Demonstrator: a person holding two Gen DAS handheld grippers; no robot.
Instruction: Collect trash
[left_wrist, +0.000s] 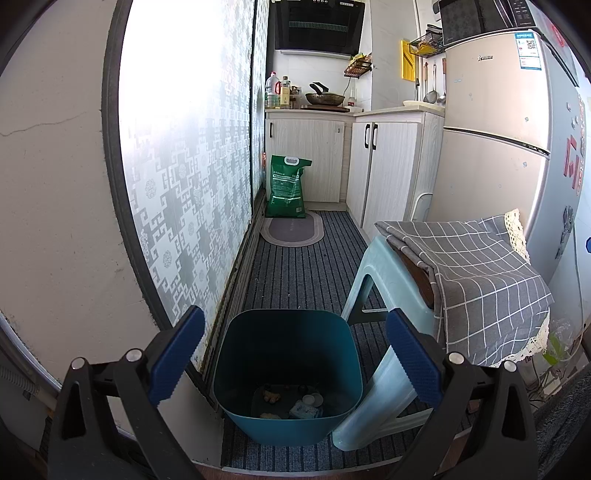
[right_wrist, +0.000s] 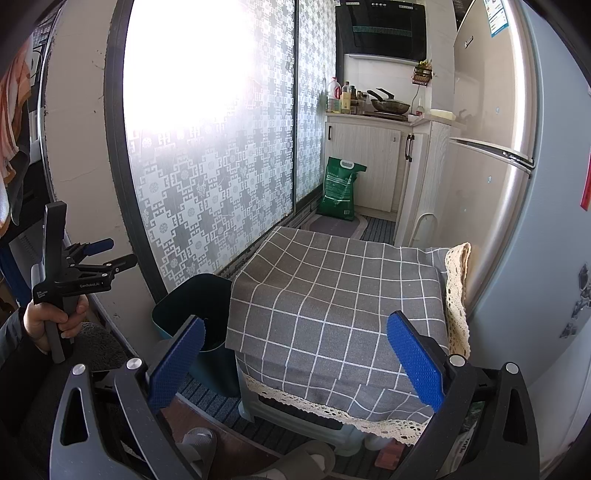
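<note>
A teal trash bin (left_wrist: 288, 373) stands on the striped floor mat, with several scraps of trash (left_wrist: 291, 404) at its bottom. My left gripper (left_wrist: 295, 354) is open and empty, hovering just above and in front of the bin. In the right wrist view the bin (right_wrist: 199, 314) shows partly behind the cloth-covered stool (right_wrist: 340, 306). My right gripper (right_wrist: 295, 358) is open and empty above the stool's grey checked cloth. The left gripper (right_wrist: 110, 251) also shows there at far left, held in a hand.
A pale green plastic stool (left_wrist: 384, 280) under a grey checked cloth (left_wrist: 472, 280) stands right of the bin. A fridge (left_wrist: 498, 129) is at right, cabinets (left_wrist: 384, 162) behind, a green bag (left_wrist: 288, 186) and oval mat (left_wrist: 291, 229) on the floor. Patterned sliding door (left_wrist: 192, 166) at left.
</note>
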